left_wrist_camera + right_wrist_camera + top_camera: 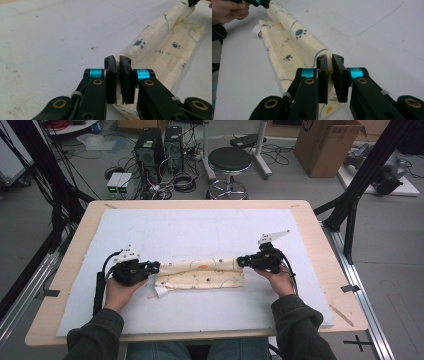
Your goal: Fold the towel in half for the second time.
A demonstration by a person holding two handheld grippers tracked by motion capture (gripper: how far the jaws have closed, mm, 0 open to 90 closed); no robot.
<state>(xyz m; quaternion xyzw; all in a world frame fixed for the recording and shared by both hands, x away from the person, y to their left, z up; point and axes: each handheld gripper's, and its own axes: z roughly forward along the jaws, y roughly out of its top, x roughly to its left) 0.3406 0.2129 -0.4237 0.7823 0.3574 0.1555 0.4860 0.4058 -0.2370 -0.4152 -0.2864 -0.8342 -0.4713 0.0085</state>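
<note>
A white foam sheet (200,232) covers most of the light wooden tabletop (320,227). Behind the table stand a round black stool on a chrome base (229,162) and two black computer towers (159,147) among tangled cables, with a brown cardboard box (327,145) to their right.

The folded cloth (200,273) lay across the middle of the mat (200,232), which covered most of the table (325,240). My left gripper (155,267) sat at the cloth's left end, my right gripper (241,261) at its right end. Beyond the table's far edge stood a stool (229,162), with a cardboard box (325,145) to its right.
</note>
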